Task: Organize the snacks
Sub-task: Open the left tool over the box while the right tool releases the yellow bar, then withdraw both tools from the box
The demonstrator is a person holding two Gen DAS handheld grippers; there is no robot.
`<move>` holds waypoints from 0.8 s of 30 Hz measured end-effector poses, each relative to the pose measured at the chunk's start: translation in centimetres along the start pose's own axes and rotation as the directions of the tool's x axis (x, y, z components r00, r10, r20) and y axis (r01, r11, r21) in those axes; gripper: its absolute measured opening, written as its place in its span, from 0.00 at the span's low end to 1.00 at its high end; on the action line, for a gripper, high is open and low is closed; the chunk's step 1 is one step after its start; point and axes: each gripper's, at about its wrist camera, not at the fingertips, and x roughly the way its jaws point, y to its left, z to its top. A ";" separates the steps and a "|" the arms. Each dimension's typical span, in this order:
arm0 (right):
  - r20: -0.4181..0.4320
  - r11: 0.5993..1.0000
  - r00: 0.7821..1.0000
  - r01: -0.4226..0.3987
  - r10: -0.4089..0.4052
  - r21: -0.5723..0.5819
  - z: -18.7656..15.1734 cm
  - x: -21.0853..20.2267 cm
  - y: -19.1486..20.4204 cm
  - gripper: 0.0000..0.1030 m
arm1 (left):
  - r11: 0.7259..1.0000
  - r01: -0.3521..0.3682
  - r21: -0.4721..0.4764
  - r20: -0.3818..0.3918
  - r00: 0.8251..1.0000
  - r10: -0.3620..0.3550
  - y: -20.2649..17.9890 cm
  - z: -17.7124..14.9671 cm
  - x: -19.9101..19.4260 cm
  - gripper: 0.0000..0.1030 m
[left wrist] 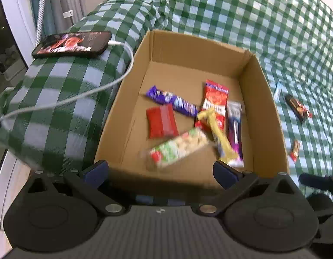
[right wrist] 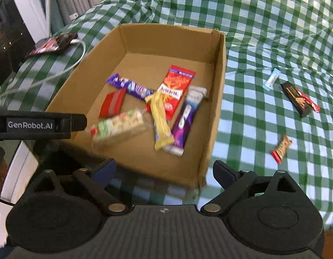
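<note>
Now your three loose bars (right wrist: 282, 149) lie on the cloth (right wrist: 263, 43) right of the box (right wrist: 219, 86), nearest your right gripper (right wrist: 164, 172), long axes running roughly away from you. Both it and the left gripper (left wrist: 161, 172) gape wide, holding nothing.

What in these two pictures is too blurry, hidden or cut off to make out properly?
- Green and white snack bar: motion-blurred in both wrist views, its label unreadable.
- Near wall of the cardboard box: its outside is hidden in the left wrist view by the left gripper.
- Phone: small and distorted at the fisheye edge in the right wrist view.
- White cable: cut off by the left edge of the left wrist view.
</note>
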 end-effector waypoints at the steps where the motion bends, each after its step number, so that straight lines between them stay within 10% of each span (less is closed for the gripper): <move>1: 0.001 1.000 1.000 0.005 -0.005 -0.010 -0.3 -0.4 0.1 0.94 | 1.000 -0.003 0.006 -0.001 1.000 0.003 -0.1 -0.4 -0.5 1.00; 24: 0.251 0.996 0.966 0.070 -0.054 -0.054 -6.2 -12.2 1.4 0.98 | 0.998 -0.061 0.034 0.153 0.987 0.055 -3.6 -5.9 -11.6 1.00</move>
